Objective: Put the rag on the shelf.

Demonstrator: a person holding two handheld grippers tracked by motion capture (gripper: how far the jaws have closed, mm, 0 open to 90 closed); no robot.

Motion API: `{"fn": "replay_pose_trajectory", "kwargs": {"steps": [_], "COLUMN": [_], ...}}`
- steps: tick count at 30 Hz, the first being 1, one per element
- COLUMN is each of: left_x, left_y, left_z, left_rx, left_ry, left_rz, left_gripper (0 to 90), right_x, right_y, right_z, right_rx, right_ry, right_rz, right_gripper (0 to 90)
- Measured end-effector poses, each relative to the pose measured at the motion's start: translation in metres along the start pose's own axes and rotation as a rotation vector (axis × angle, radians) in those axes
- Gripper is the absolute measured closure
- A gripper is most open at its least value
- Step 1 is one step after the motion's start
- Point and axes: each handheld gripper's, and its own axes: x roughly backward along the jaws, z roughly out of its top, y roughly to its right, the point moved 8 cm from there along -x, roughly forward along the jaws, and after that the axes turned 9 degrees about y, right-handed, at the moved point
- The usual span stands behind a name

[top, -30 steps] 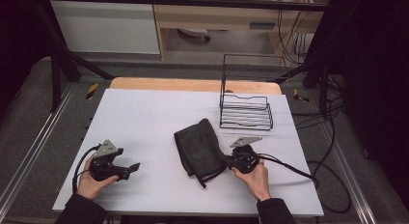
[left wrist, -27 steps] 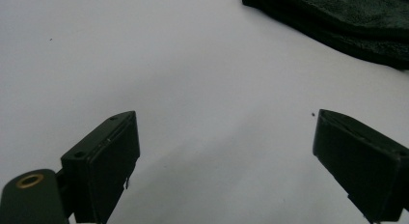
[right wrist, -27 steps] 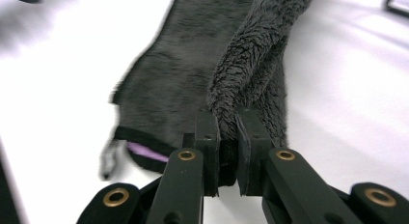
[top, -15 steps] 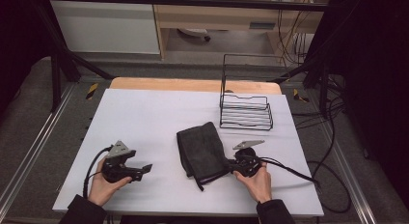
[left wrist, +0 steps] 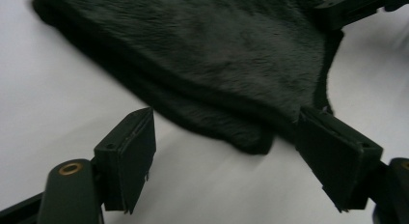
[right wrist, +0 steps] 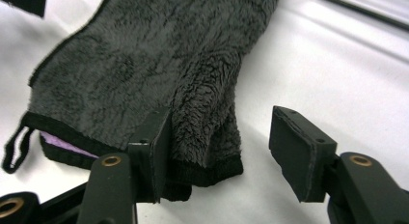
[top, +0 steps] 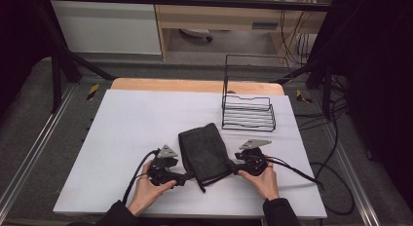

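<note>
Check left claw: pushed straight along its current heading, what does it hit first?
Likely the dark fleece cloth: its near corner already lies between the open left claw jaws. Contact depth is unclear.

Seen: a wooden table (top: 146,84) under a white sheet (top: 131,133), bearing a dark grey fleecy fabric pouch (top: 203,150) with a black hem, lying flat near the front edge, and a black wire rack (top: 248,116) standing well behind it, right.

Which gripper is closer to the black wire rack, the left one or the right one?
The right gripper. It sits at the right corner of the dark fleece pouch, just in front of the wire rack. The left gripper is at the pouch's opposite corner, farther from the rack.
</note>
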Motion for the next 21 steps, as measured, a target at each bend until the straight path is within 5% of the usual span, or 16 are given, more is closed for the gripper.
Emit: {"fn": "replay_pose_trajectory", "kwargs": {"steps": [5,21], "left_x": [-0.019,-0.030], "left_y": [0.013,0.017], "left_z": [-0.005,-0.003], "left_rx": [-0.024,-0.078], "left_ry": [-0.024,0.008], "left_rz": [0.034,0.114], "left_gripper": [26.8,46.4], "right_x": [-0.004,-0.007], "right_y": [0.001,-0.006], "right_z": [-0.005,-0.008], "right_rx": [-0.011,-0.062], "right_ry": [-0.004,-0.011], "right_rz": [0.015,0.074], "right_gripper": [44.4,68.0]}}
